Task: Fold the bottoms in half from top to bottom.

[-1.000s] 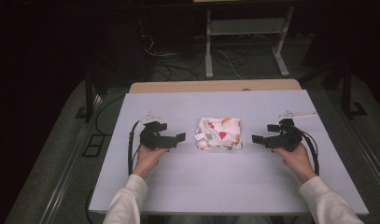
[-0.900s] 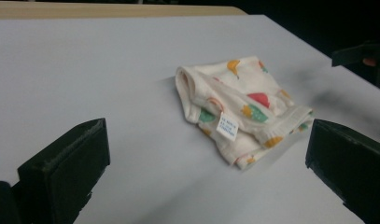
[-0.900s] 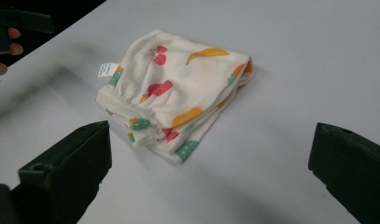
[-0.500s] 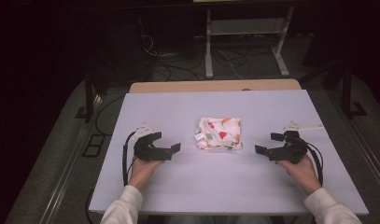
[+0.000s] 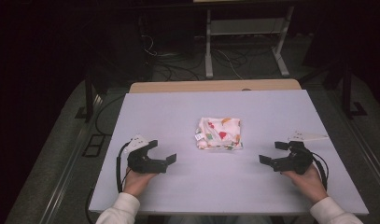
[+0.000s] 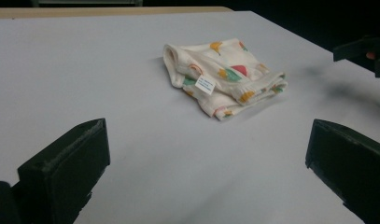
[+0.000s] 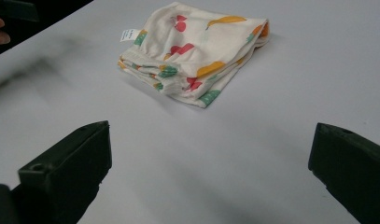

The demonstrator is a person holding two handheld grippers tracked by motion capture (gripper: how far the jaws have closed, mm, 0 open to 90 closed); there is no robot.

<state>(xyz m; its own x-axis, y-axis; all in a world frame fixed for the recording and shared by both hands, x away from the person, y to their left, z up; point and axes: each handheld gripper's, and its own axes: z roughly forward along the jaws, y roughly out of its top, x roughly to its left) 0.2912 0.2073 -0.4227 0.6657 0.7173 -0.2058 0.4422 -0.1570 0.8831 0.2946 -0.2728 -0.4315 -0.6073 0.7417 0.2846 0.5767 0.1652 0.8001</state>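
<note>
A: Where did you have the cloth at that moment?

B: You had it lying folded near the middle of the tabletop, a small bundle with its white tag showing at one edge. Nothing was touching it.

A: And your grippers?

B: Your left gripper sat low at the near left, your right gripper at the near right, each well apart from the cloth and pointed inward toward it. Both sets of jaws stood wide and held nothing; each gripper view looked between them across bare tabletop to the cloth.

A: Why hold them like that?

B: My guess is you were flanking the bundle so either side could be reached, with the jaws ready to take an edge.

A: Any containers to mind?

B: None on the tabletop; the cloth lay on it alone.
</note>
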